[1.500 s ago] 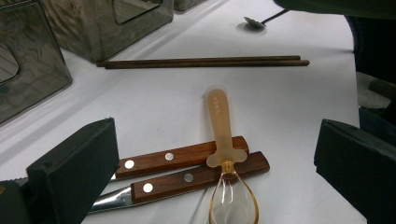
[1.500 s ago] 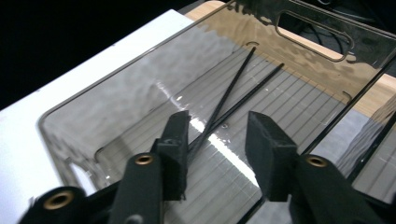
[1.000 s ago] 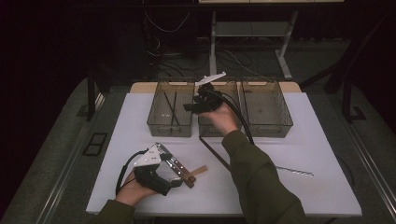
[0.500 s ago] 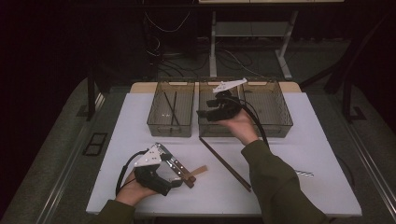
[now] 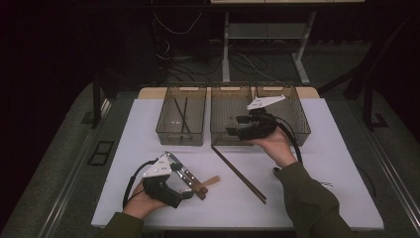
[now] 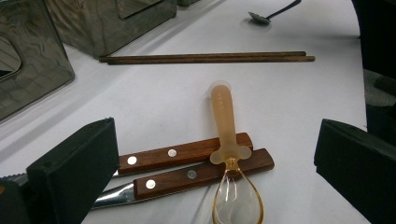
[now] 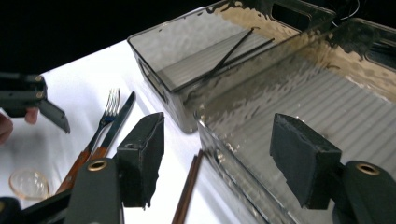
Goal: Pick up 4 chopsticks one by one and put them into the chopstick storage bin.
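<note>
The sorting is only begun: two black chopsticks (image 5: 181, 113) lie in the left bin (image 5: 163, 130). The brown chopsticks (image 5: 239, 173), fork (image 7: 107, 113), knife (image 7: 117, 121) and clear spoon (image 6: 230, 158) remain on the surface (image 5: 341, 163). The right gripper (image 5: 236, 130) hovers empty, jaws spread, at the middle bin (image 5: 218, 136). The left gripper (image 5: 190, 191), jaws spread, frames the spoon.

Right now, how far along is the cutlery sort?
Done: black chopsticks lie in the left bin. In hand: nothing; the right gripper hangs open over the middle bin, and the left gripper sits open around the amber spoon, knife and fork. Left: those three, the brown chopsticks and a metal spoon.
</note>
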`<state>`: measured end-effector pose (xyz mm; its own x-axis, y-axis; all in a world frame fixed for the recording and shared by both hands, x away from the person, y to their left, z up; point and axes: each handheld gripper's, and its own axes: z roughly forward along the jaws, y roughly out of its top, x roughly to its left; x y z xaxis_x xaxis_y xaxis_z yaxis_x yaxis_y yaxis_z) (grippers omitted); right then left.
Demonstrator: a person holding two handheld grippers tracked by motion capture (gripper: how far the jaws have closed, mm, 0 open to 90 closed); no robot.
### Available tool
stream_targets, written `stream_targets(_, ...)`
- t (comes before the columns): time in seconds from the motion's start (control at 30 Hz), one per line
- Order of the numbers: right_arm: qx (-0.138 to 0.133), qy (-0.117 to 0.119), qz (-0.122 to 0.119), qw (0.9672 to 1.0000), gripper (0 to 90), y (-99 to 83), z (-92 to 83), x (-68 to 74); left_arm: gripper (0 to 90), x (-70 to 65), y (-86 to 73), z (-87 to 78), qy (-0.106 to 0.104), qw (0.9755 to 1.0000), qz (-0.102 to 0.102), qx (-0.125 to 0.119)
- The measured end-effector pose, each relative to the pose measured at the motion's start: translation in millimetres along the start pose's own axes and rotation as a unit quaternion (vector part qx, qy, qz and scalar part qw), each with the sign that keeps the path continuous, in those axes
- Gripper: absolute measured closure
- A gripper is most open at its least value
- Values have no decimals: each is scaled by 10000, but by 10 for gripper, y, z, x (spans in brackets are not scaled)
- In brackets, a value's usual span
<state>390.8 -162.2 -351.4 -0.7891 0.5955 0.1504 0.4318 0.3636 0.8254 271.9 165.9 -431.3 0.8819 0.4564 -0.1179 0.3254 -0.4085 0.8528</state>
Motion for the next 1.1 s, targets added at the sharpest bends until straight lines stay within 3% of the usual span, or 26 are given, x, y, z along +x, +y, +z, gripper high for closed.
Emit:
stream_targets(0.6, 65, -15, 210, 9998, 327, -586, -456, -11, 0, -14, 2, 4, 30, 10000, 8, 32)
stream_targets(0.8, 125, -99, 170, 9997, 331, -744, -580, 39, 0, -17, 4, -8, 30, 10000, 25, 9)
stream_targets(1.1, 365, -36, 119, 9993, 370, -1043, -729, 177, 0, -19, 3, -4, 51, 10000, 21, 17)
